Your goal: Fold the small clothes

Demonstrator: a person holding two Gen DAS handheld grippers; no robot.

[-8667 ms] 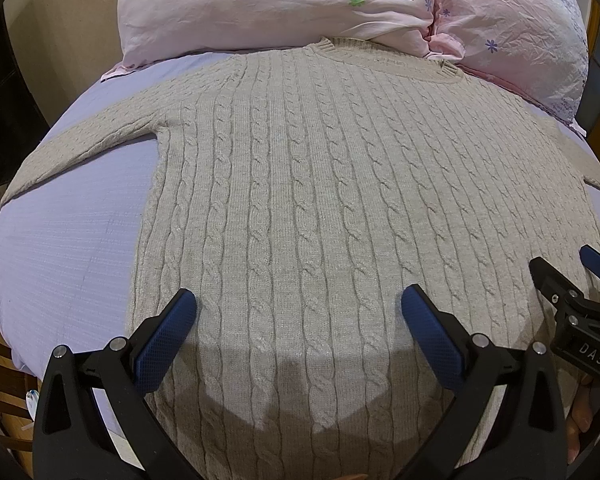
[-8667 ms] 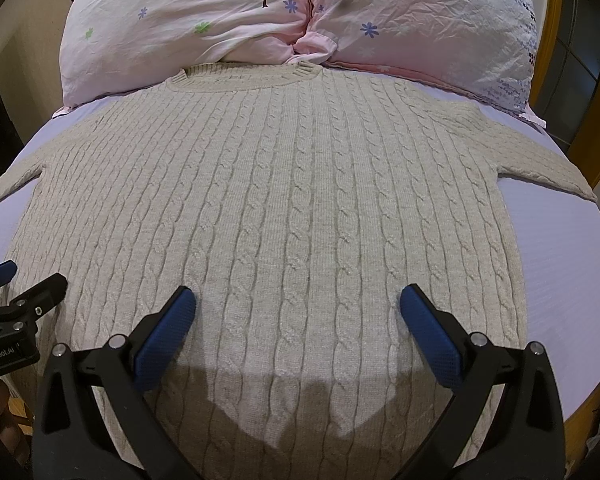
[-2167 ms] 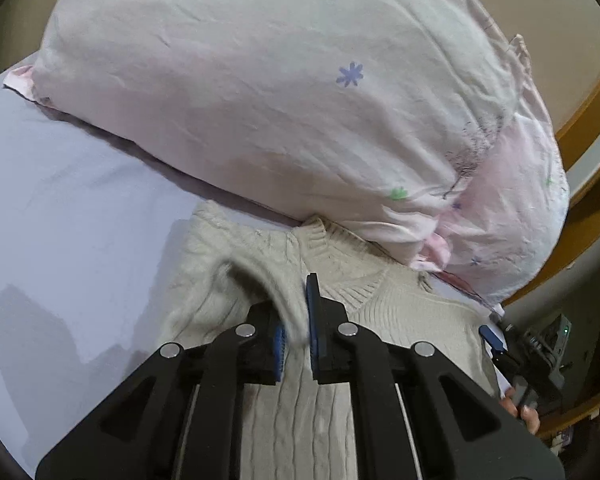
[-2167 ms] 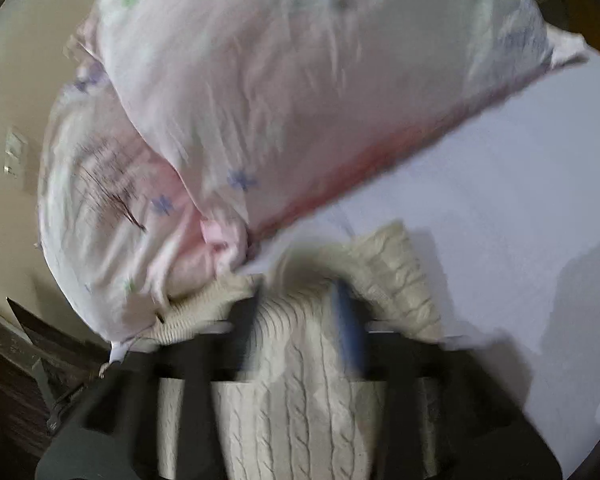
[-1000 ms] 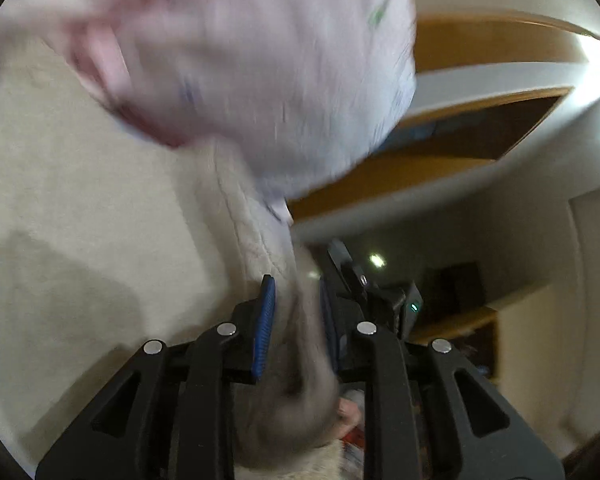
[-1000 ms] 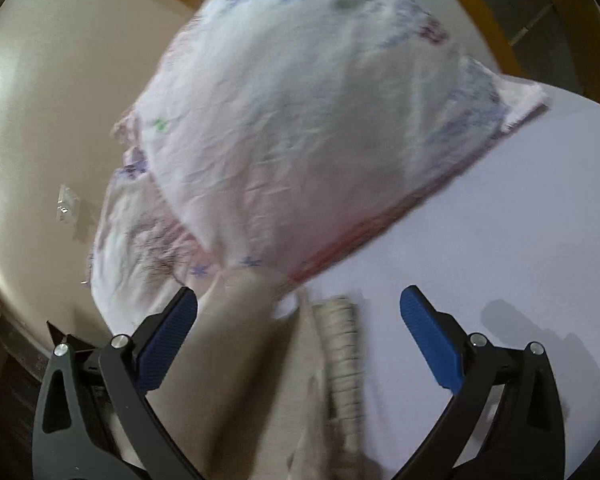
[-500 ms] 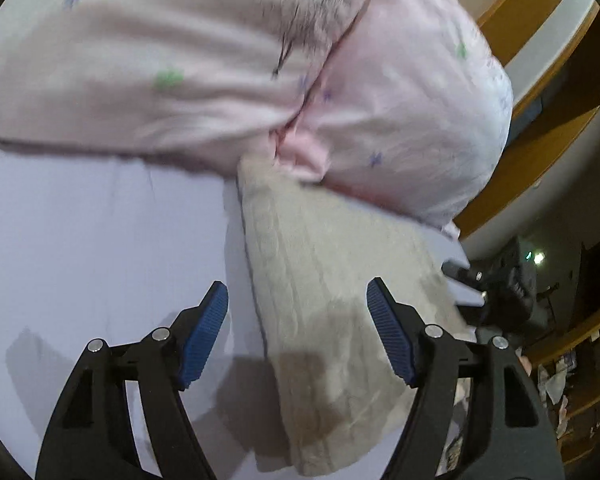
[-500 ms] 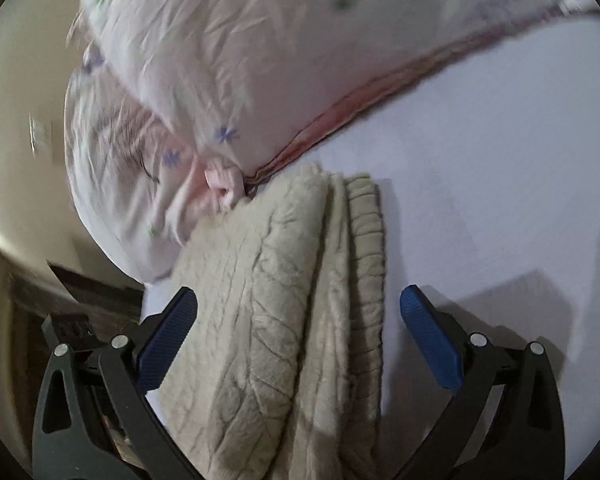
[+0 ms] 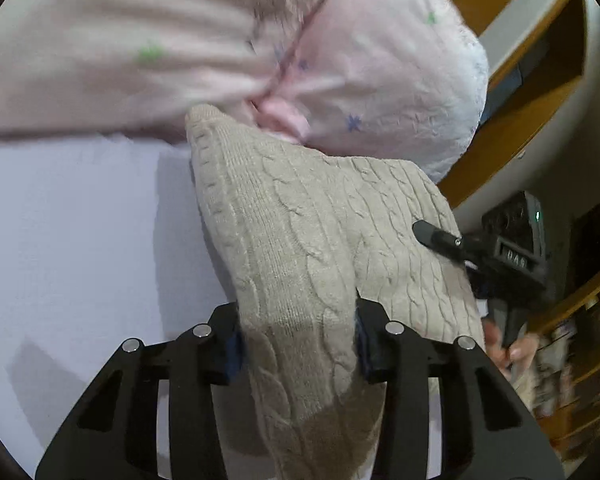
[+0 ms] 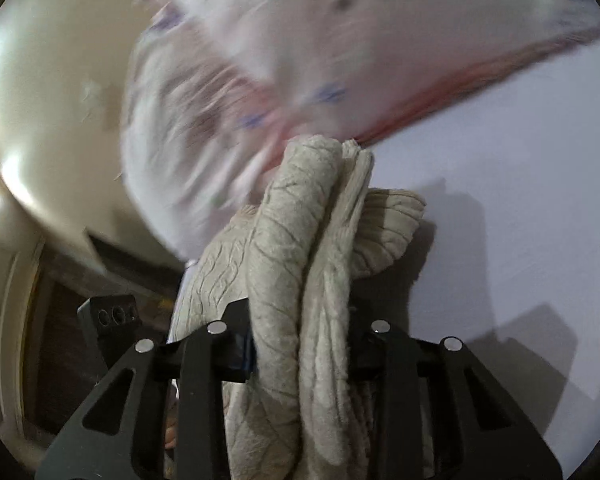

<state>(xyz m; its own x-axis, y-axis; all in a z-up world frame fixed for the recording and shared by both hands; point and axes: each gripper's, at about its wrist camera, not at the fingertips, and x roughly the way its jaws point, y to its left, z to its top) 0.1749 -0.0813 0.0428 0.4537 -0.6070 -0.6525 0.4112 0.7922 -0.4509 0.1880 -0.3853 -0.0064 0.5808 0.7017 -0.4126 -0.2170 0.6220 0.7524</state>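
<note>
Sweater (image 9: 300, 248) is running lengthwise away toward the pillows (image 9: 220, 40), both grippers (image 9: 298, 344) (image 10: 302, 352) clamping its thick near end.

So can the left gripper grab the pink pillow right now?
Probably not. The left gripper has its jaws shut on the folded sweater, so they are full. The pink pillow sits just beyond the sweater; it would have to let go first.

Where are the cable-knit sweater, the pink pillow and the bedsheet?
cable-knit sweater (image 9: 300, 240), left wrist view, on its folded knit panel.
pink pillow (image 9: 380, 80), left wrist view, on its flower-printed case.
bedsheet (image 9: 80, 220), left wrist view, on bare lilac fabric.
</note>
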